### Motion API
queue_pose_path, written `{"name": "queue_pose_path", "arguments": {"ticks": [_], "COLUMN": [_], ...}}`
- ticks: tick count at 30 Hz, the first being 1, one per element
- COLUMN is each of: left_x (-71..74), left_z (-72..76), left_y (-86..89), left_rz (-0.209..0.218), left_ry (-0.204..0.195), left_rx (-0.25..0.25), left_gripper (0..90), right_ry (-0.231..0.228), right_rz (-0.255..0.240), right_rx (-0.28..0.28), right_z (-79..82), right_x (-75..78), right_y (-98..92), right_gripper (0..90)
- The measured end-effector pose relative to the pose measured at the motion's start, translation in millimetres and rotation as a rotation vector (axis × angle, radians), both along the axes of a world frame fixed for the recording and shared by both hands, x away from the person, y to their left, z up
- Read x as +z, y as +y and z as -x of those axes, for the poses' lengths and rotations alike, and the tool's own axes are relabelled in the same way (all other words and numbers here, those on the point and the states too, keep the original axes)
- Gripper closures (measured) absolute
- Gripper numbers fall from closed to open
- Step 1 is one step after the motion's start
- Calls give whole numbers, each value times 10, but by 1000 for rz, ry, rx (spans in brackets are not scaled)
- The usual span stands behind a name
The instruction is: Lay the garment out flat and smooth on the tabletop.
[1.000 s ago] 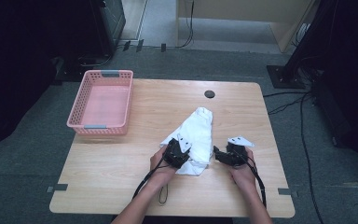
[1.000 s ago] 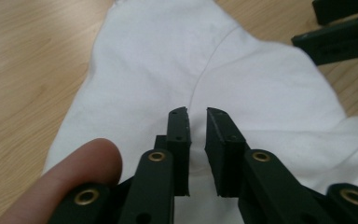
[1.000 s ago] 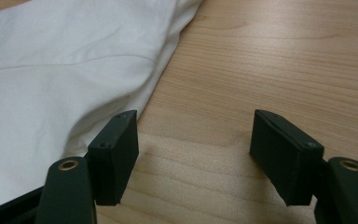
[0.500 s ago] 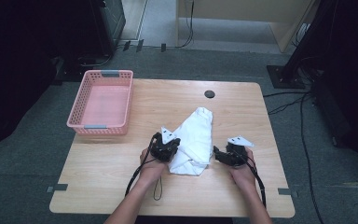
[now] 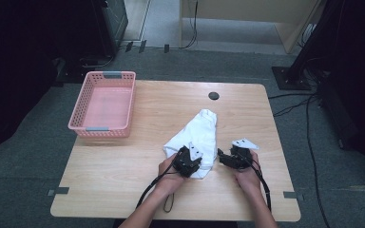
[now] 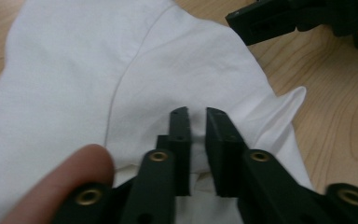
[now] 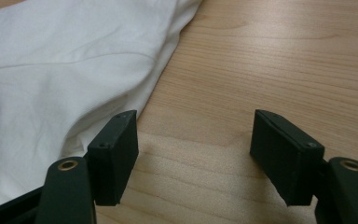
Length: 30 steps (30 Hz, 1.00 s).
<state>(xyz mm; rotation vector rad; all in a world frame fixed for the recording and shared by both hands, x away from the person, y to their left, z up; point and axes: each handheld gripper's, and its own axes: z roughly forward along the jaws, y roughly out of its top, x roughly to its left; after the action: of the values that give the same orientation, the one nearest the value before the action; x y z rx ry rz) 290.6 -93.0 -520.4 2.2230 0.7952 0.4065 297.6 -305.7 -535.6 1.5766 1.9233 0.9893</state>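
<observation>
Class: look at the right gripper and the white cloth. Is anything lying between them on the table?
Nothing visible does. The right gripper stands open over bare table, and the white cloth lies just beside its nearer jaw, its edge reaching that jaw.

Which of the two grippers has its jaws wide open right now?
The right gripper: its jaws stand wide apart over bare table. The left gripper is pinched on the white cloth.

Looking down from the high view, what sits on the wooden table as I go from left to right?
Pink plastic basket → left gripper on the crumpled white cloth → right gripper, jaws open beside it.
</observation>
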Motion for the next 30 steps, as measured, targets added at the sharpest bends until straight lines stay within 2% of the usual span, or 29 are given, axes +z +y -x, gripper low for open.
{"name": "queue_pose_path", "arguments": {"ticks": [2, 4, 8, 10, 11, 12, 14, 16, 17, 19, 21, 24, 27, 30], "left_x": [11, 35, 112, 153, 166, 173, 163, 123, 98, 46, 4, -17, 19, 85], "left_z": [-7, -22, -52, -9, 26, 68, 148, 213, 218, 209, 199, 185, 164, 89], "left_y": [7, 43, 139, 131, 96, 52, -48, -151, -186, -227, -252, -240, -191, -69], "left_rz": [7, 34, 102, 138, 142, 141, 124, 66, 48, 35, 2, -4, 38, 142], "left_ry": [4, 18, 24, 27, 30, 30, 32, -7, -11, -6, -19, -34, -22, 32], "left_rx": [-4, -6, 27, -15, -42, -73, -139, -135, -127, -114, -102, -94, -96, -72], "left_gripper": [900, 900, 900, 900, 846, 750, 645, 570, 570, 574, 619, 761, 881, 897], "right_ry": [0, 0, 0, 0, 0, -1, -1, -1, -1, 0, 0, 1, 1, 1], "right_rz": [0, -1, -1, 1, 1, 2, 1, 2, 2, 1, -1, -6, -6, -6], "right_rx": [0, 0, 1, 0, 0, 1, 0, 0, 0, -1, -2, -3, -2, -2], "right_z": [0, 0, 0, 0, 0, -1, -1, 0, 0, 1, 1, 1, 1, 1], "right_x": [0, 0, 0, 0, 0, 0, 0, 0, 0, 0, 0, 1, 0, 0], "right_y": [0, -1, 0, 1, 1, 1, 2, 4, 3, 1, -1, -4, -7, -7], "right_gripper": [326, 326, 326, 326, 326, 326, 326, 326, 326, 326, 326, 325, 325, 325]}}
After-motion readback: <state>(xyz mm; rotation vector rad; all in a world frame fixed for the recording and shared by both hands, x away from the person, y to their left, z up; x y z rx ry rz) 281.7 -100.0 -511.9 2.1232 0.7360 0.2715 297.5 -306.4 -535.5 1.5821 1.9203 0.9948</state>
